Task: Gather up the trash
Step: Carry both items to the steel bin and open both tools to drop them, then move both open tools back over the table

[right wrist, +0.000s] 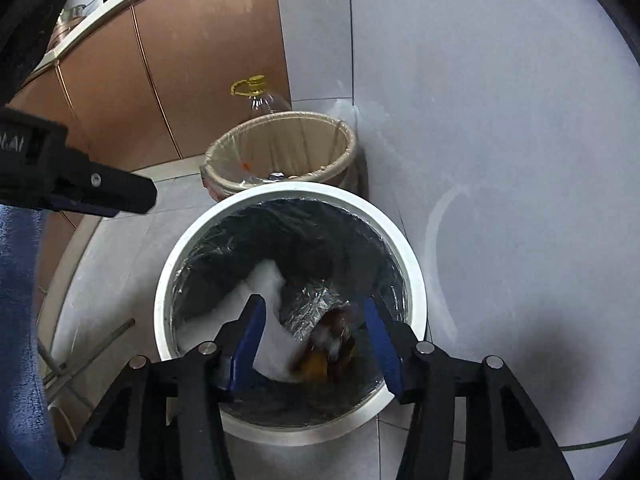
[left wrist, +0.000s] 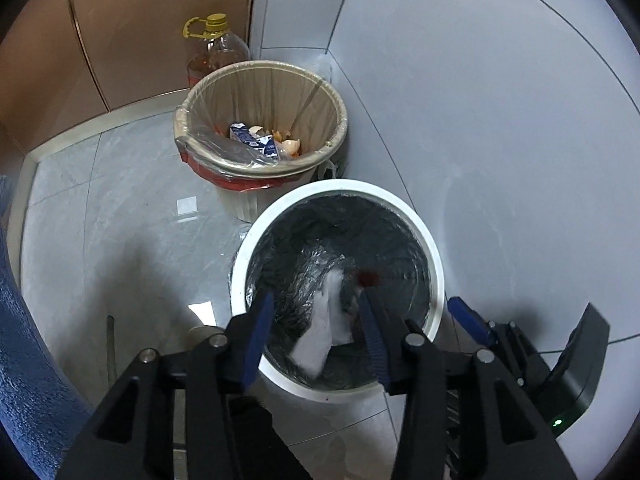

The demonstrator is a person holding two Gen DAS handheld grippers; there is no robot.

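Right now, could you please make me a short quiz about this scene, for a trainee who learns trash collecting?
1. True or false: the white bin has a black liner.
2. What stands behind the beige bin, against the brown cabinet?
A. a broom
B. a bottle with a yellow cap
C. a cardboard box
3. Fill in: below the open left gripper, a piece of white ____ is inside the white bin.

Key
1. True.
2. B, the bottle.
3. Paper. The right gripper is open too, over blurred brown and orange trash.
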